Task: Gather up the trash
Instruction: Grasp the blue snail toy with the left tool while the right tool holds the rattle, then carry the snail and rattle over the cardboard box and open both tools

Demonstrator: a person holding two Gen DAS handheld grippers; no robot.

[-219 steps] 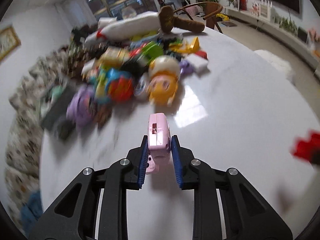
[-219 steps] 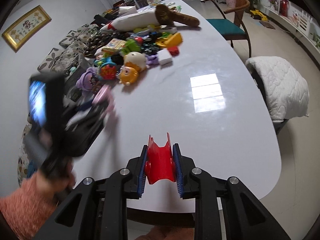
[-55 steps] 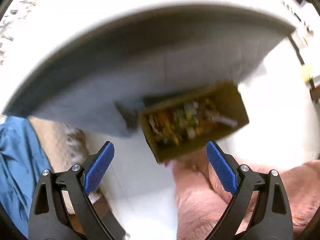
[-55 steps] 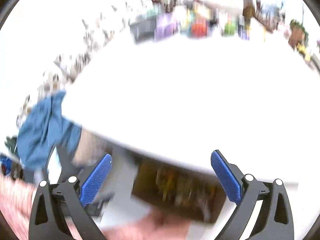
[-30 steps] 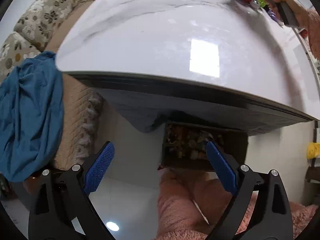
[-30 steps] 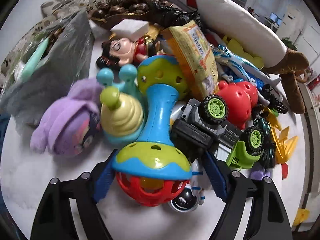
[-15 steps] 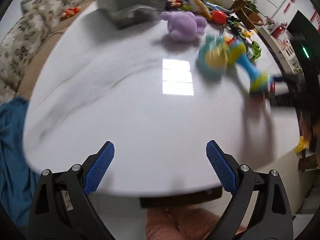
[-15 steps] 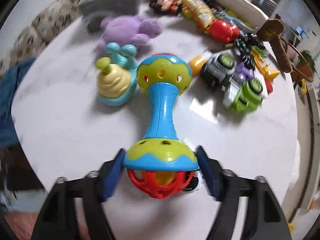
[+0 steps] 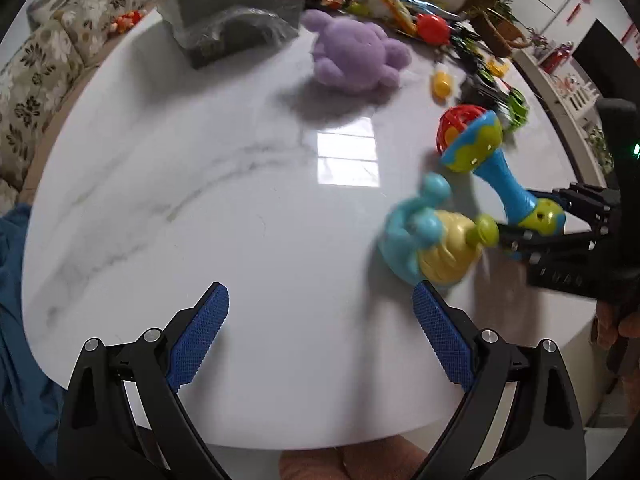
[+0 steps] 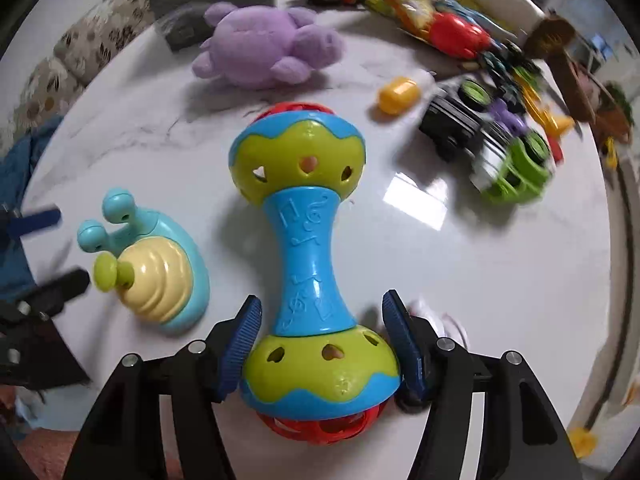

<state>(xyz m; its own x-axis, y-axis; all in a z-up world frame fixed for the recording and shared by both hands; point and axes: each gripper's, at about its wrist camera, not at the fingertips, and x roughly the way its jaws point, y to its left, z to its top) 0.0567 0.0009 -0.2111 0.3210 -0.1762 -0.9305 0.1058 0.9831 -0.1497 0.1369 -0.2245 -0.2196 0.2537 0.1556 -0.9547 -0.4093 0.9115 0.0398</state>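
My right gripper is shut on the near end of a blue, green and red rattle, which it holds over the white marble table. The rattle also shows in the left wrist view, held by the right gripper. A blue and yellow snail toy sits just left of it. My left gripper is open and empty over the table's near edge, its blue pads wide apart.
A purple plush, a yellow capsule, toy trucks and a heap of toys lie at the far side. A grey wrapped box stands at the back left. A floral sofa and blue cloth lie left.
My right gripper has pulled the rattle out of the toy pile toward the table's near side. The left gripper has risen from under the table edge to above the tabletop, still open.
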